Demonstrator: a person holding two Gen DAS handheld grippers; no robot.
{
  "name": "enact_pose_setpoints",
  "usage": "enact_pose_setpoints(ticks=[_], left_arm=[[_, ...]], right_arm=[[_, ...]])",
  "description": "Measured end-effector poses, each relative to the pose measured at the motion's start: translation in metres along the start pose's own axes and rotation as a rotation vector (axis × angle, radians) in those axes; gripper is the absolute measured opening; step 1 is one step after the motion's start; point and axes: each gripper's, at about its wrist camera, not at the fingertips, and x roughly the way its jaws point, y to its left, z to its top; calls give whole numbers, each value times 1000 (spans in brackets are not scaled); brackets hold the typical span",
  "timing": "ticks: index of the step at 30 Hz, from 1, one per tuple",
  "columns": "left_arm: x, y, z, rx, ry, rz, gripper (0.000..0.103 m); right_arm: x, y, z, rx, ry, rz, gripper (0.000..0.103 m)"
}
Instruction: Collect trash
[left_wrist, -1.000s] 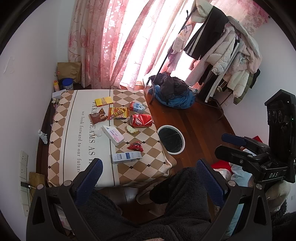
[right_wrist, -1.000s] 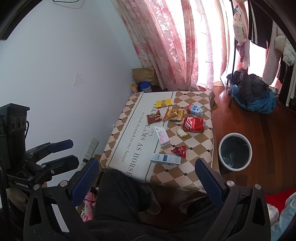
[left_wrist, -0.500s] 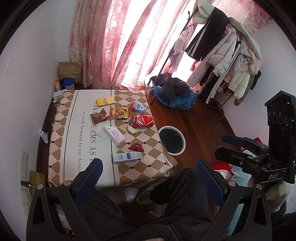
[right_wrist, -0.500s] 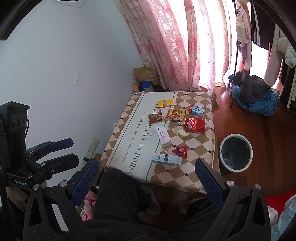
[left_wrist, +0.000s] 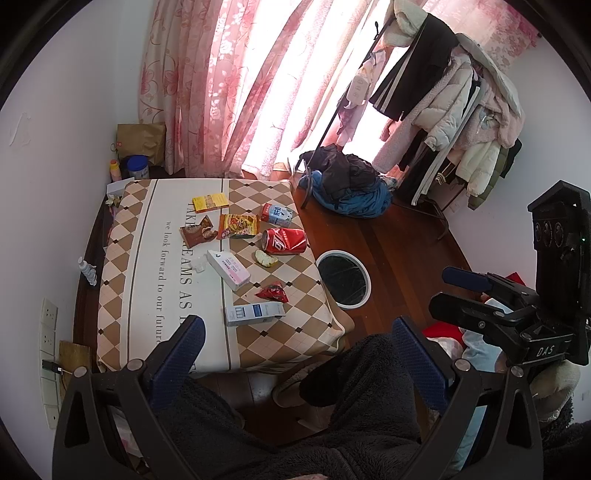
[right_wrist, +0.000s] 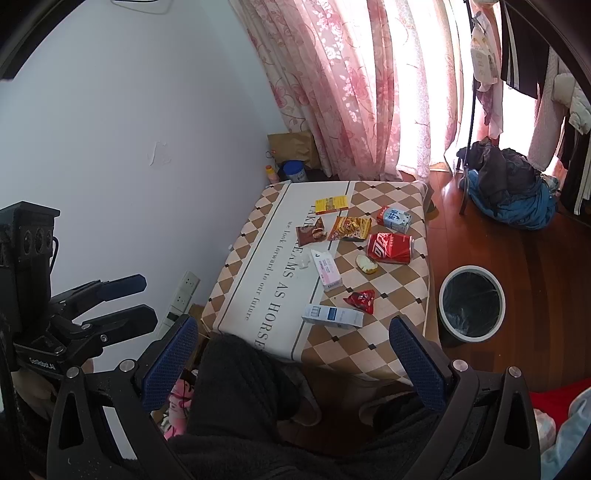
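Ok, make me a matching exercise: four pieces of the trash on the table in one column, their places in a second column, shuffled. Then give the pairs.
Things:
1. crushed red can
2. yellow box
3. blue-and-white carton
4. bin

Places:
A. on the floor beside the table
B. table edge nearest the person
C. far end of the table, toward the curtain
D. near the table's bin-side edge, next to the fruit peel

Pairs: 1-D, 2-C, 3-B, 4-A

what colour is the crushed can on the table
Red with white lettering; the crushed can shows best in the right wrist view.
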Motion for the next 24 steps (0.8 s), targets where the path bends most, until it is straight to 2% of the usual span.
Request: enact_pose_setpoints(ticks=[10,14,17,20,22,24], left_arm=[[0,1,2,-2,5,-4,103],[15,3,6,-13,-2,53,103],[47,17,15,-49,8,156,103],[98,38,28,-91,47,255,103],[141,55,37,-124,91,316,103],[181,70,42,-153,135,366,103]], right_arm=[[2,-1,-2,11,1,6,103],[10,-15,-4,72,-20,-19,103],[30,-40,3,150,-22,-58,103],[67,-73,15,225,-7,-101,103],[101,-92,28,201,43,-144,103],[142,-107,45,124,112,-199,103]])
